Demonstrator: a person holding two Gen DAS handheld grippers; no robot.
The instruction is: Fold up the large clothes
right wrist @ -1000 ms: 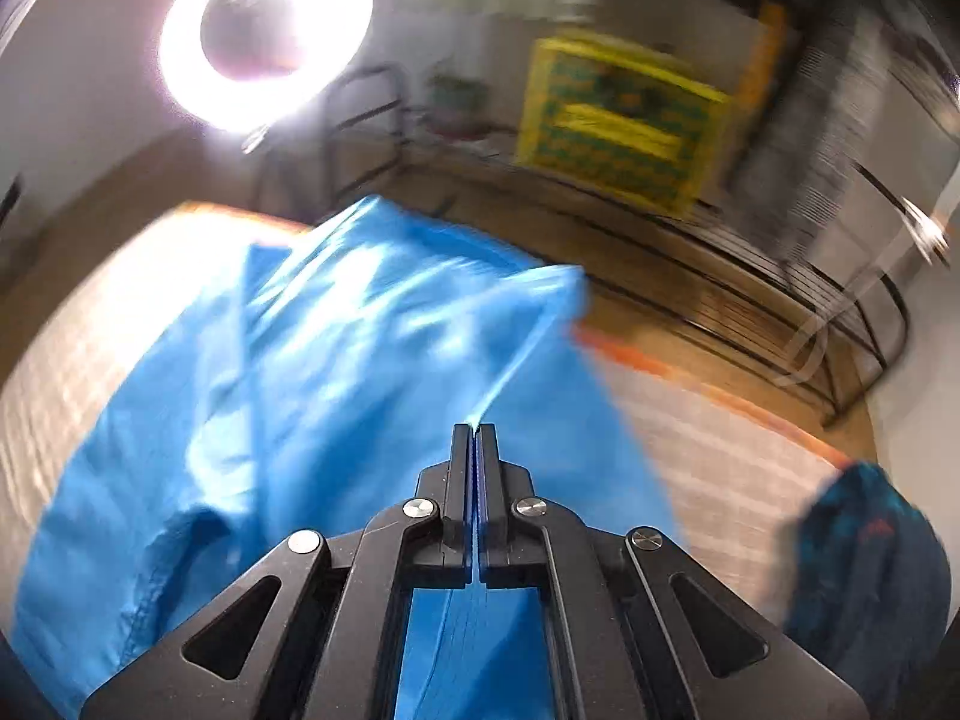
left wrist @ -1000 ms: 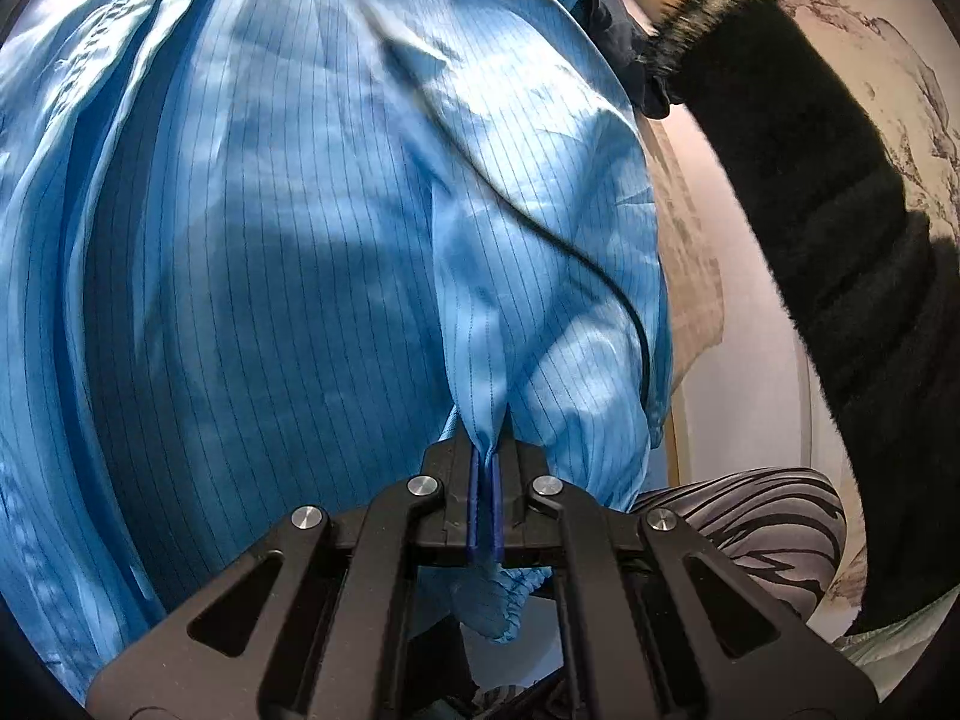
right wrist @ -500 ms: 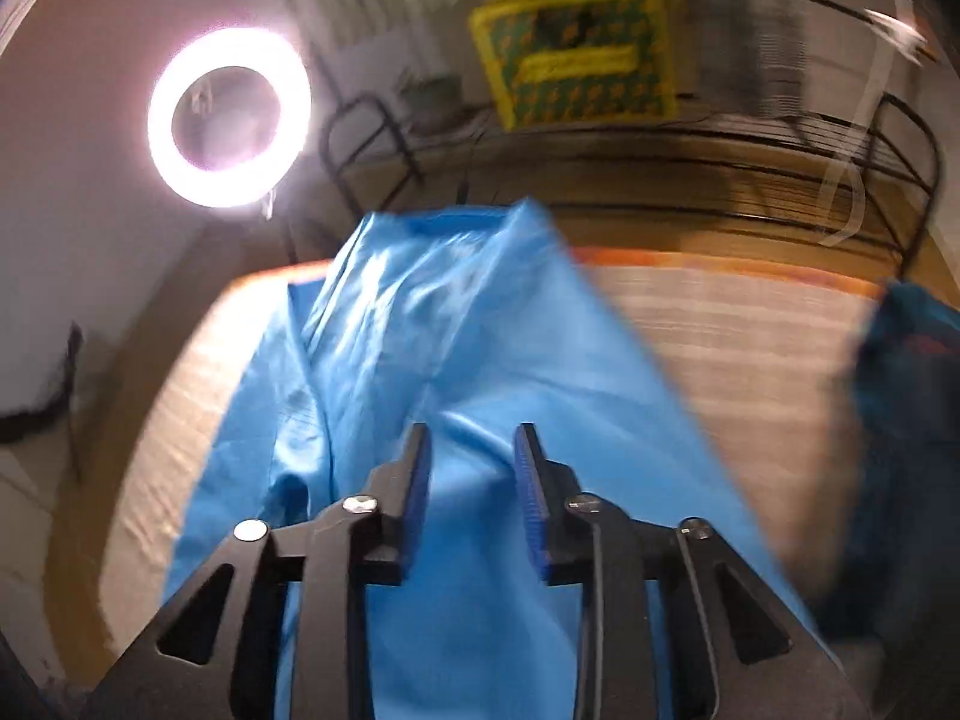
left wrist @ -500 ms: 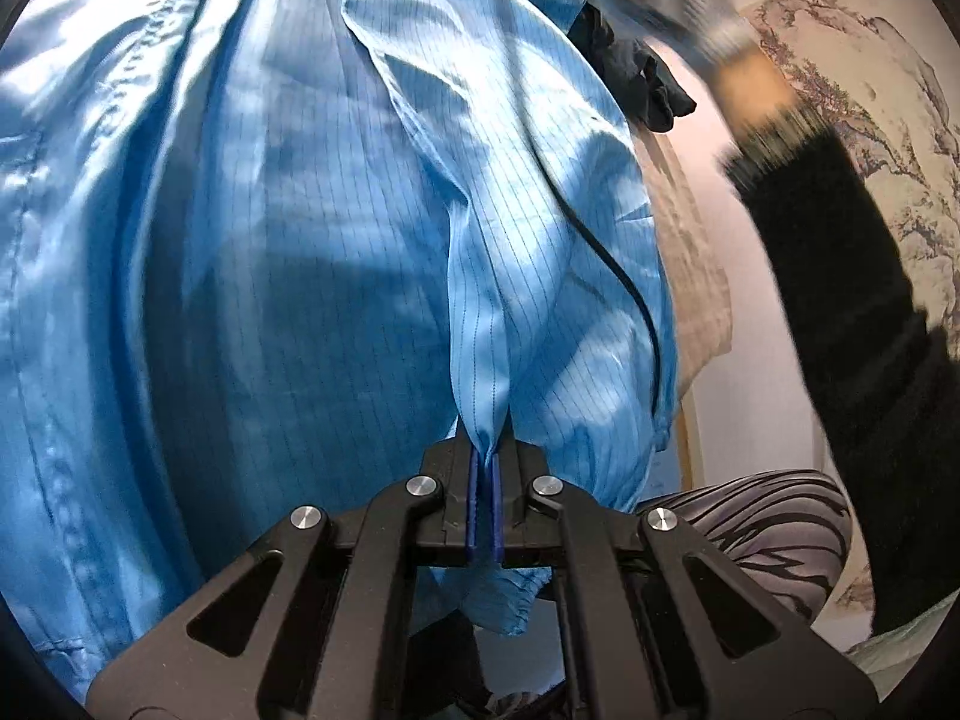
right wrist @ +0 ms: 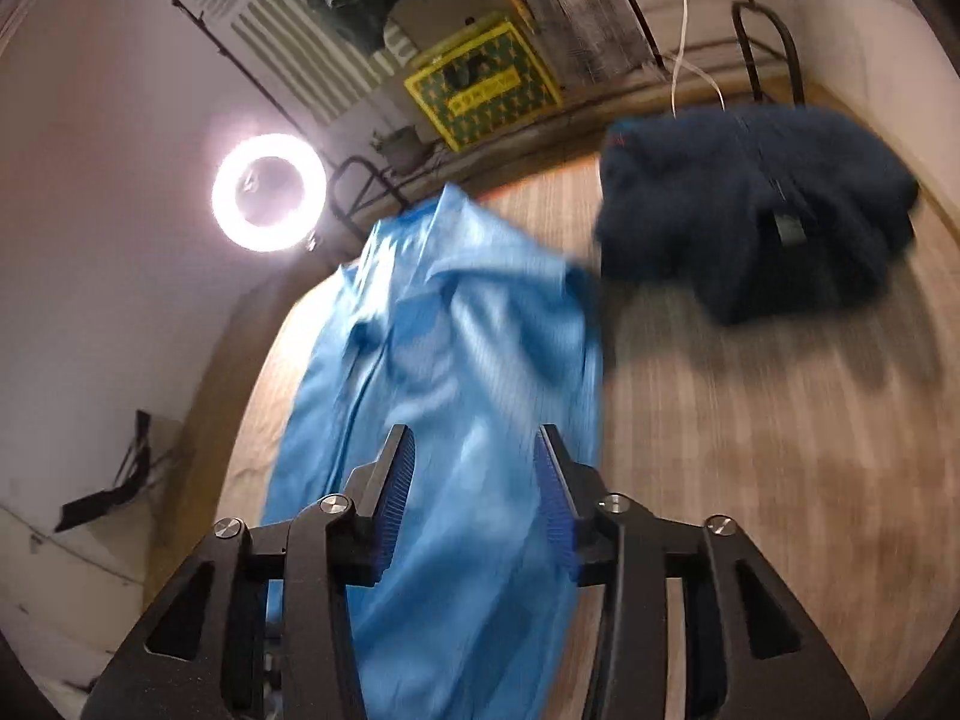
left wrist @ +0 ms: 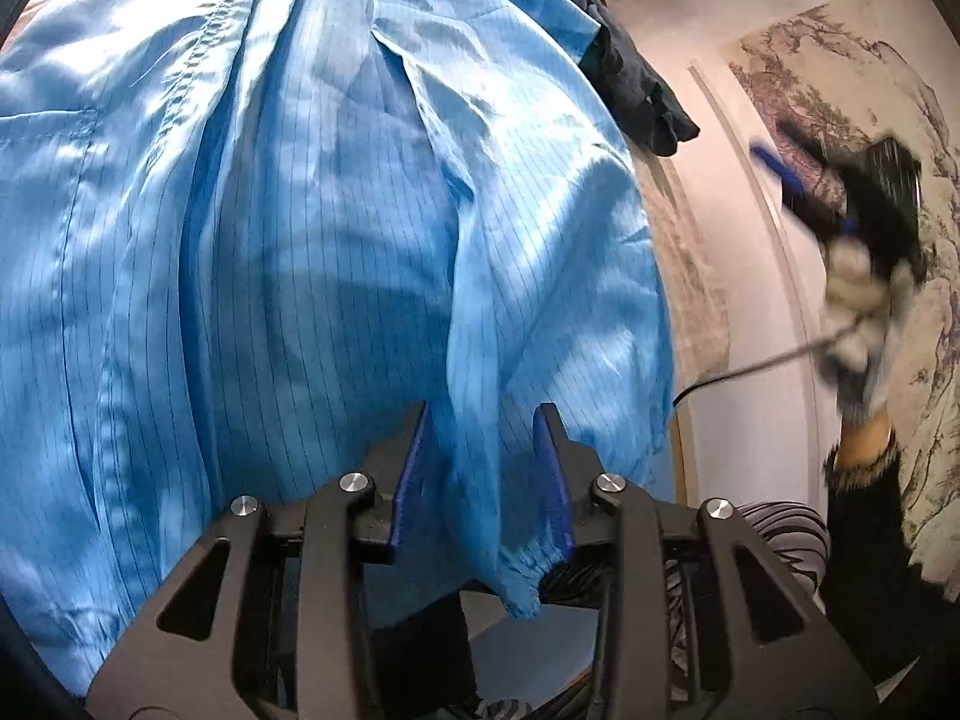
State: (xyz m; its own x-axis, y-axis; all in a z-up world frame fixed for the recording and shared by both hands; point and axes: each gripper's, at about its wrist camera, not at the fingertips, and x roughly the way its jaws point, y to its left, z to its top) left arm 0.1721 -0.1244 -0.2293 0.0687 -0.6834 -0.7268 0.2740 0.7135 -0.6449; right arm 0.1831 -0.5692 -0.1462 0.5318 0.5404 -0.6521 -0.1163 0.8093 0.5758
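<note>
The left tool tilts down over the near end of the one light blue garment, its jaws opening and partly apart with a gathered cuff fold hanging loose between the pads, untouched on the right side. The right tool also points down over that garment, jaws opening with blue cloth below the gap and nothing gripped; seen from the left wrist it is a blur at far right, carried by a gloved hand in a dark sleeve. The garment lies spread on the desk, with one dark navy garment bunched at the far right, apart from it
</note>
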